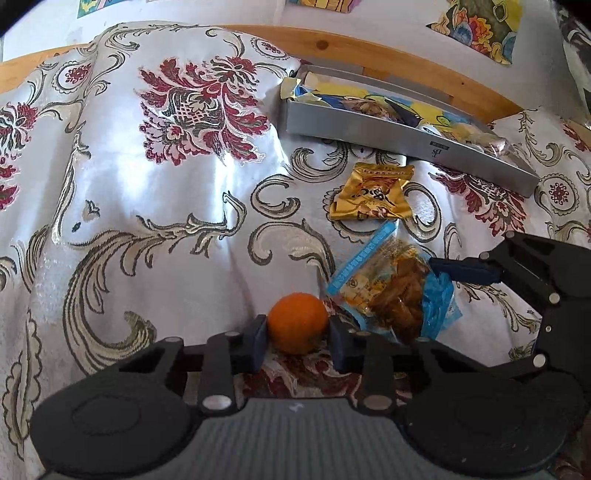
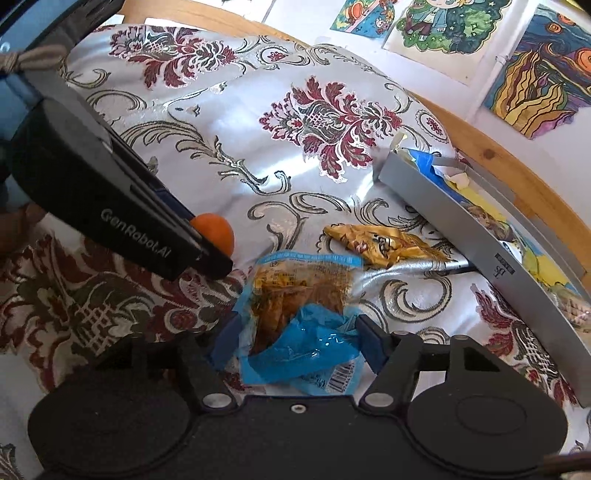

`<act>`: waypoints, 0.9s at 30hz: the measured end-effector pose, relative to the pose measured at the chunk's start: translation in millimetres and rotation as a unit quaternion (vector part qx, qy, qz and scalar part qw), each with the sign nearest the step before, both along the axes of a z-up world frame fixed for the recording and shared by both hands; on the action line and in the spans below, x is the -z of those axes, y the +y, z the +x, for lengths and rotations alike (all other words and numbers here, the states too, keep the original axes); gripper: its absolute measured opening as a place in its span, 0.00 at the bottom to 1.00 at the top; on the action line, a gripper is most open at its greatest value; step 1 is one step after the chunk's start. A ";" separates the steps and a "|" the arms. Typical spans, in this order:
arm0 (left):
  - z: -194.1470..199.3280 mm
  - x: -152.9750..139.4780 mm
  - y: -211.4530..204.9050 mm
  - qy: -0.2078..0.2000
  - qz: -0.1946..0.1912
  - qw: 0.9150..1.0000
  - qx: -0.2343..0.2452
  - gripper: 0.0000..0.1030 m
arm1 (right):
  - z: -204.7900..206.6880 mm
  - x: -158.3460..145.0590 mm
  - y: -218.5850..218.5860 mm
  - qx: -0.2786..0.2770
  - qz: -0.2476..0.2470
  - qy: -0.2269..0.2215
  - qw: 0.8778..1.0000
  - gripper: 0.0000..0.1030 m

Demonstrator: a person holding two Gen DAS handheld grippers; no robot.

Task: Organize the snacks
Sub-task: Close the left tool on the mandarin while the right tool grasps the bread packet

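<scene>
The left gripper [image 1: 297, 334] sits low over a shiny cloth [image 1: 155, 192] with red flowers and gold swirls on it. Its two blue fingers [image 1: 258, 339] stand one on each side of a small orange [image 1: 297, 322], very close to the fruit, but I cannot tell if they press on it or only sit beside it. The orange rests on the cloth. Just to the right of the orange lies a blue snack bag [image 1: 397, 290] with brown pieces showing through its clear front. The right gripper [image 2: 297, 341] is down at this blue snack bag, with the crumpled blue end of the bag between its two fingers [image 2: 369, 343]. The fingers are set fairly wide and sit at the two edges of the bag; I cannot tell if they squeeze it. In the left view, one blue finger of the right gripper reaches in from the right side and touches the bag. A little farther back on the cloth lies a gold snack bag [image 1: 371, 194], near the blue one. Behind it is a long grey box [image 1: 399, 138], open on top, lying on the cloth by a wooden edge [image 1: 332, 42]. Inside the box there are yellow and blue snack packs, and one wrapper pokes up over its left end. Bright drawings [image 2: 443, 29] hang on the white wall behind. In the right view, the black body of the left gripper crosses the top left corner, and the orange peeks out at its tip.
</scene>
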State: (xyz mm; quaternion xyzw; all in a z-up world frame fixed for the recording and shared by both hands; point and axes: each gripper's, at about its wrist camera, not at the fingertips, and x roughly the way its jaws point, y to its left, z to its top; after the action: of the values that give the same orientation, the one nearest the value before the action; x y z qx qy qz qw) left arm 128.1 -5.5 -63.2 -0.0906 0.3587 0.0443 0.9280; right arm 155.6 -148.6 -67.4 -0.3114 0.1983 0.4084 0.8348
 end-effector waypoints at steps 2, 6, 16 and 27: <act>-2.3 -1.0 0.4 0.001 -0.005 1.000 0.001 0.36 | -2.5 -0.8 -1.0 0.006 -0.002 0.001 1.000 0.63; -7.8 -3.2 -0.2 0.001 -0.012 1.000 0.003 0.36 | -6.2 -1.9 -3.6 0.020 -0.006 0.004 1.000 0.60; -21.3 -11.5 0.0 -0.001 -0.024 1.000 0.011 0.36 | -24.9 -0.9 -0.5 0.045 -0.026 -0.038 0.998 0.48; -33.4 -23.0 5.3 -0.016 -0.025 1.000 0.011 0.36 | -44.1 0.5 5.6 0.053 -0.042 -0.088 0.994 0.31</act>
State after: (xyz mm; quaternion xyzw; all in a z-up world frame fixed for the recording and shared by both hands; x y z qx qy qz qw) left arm 94.7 -0.2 -40.2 -0.1104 0.3458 0.0238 0.9315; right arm 111.5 -143.0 -67.9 -0.3702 0.1568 0.3260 0.8556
